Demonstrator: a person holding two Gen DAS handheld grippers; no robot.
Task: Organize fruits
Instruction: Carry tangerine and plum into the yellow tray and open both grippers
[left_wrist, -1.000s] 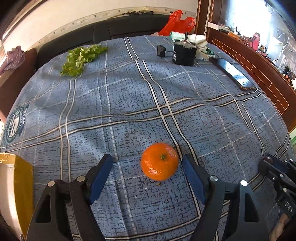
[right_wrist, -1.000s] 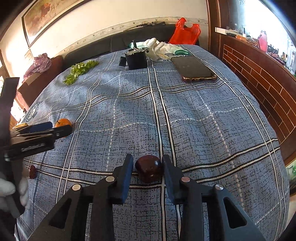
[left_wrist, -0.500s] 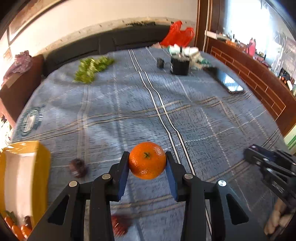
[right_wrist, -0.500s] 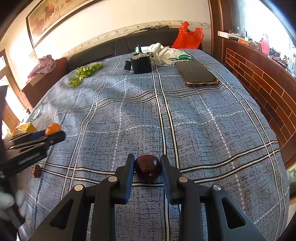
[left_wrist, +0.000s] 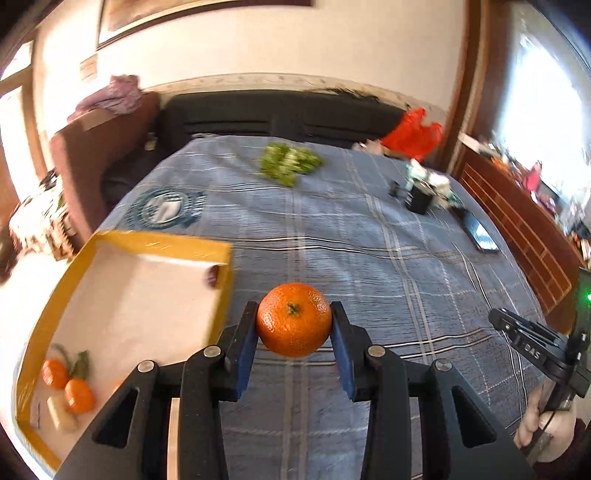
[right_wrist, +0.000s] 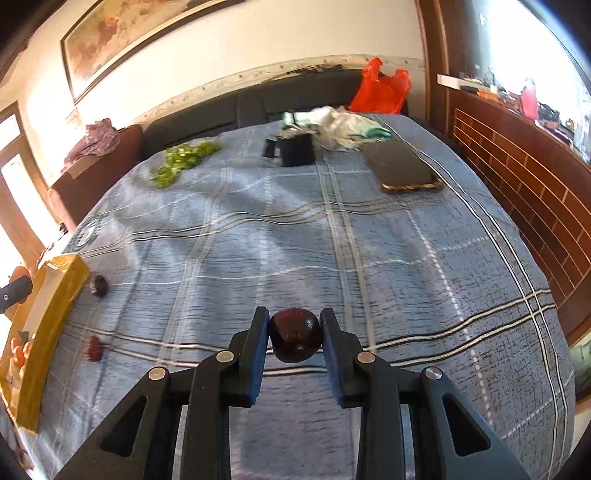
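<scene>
- The left gripper (left_wrist: 294, 325) has its fingers clamped on an orange mandarin (left_wrist: 293, 319), one blue pad on each flank and the stem facing the camera, so the round fruit cannot roll out.
- The right gripper (right_wrist: 294, 334) has its fingers pressed together on a dark plum (right_wrist: 294, 335), gripped at its widest part for the same reason.
- The yellow-rimmed box (left_wrist: 155, 242) lies at the near left of the blue checked cloth (left_wrist: 369, 258); small oranges (left_wrist: 66, 384) already sit in its near corner, so it looks like the collecting place.
- Two dark fruits (right_wrist: 99, 286) lie loose just right of the box, probably next.
</scene>
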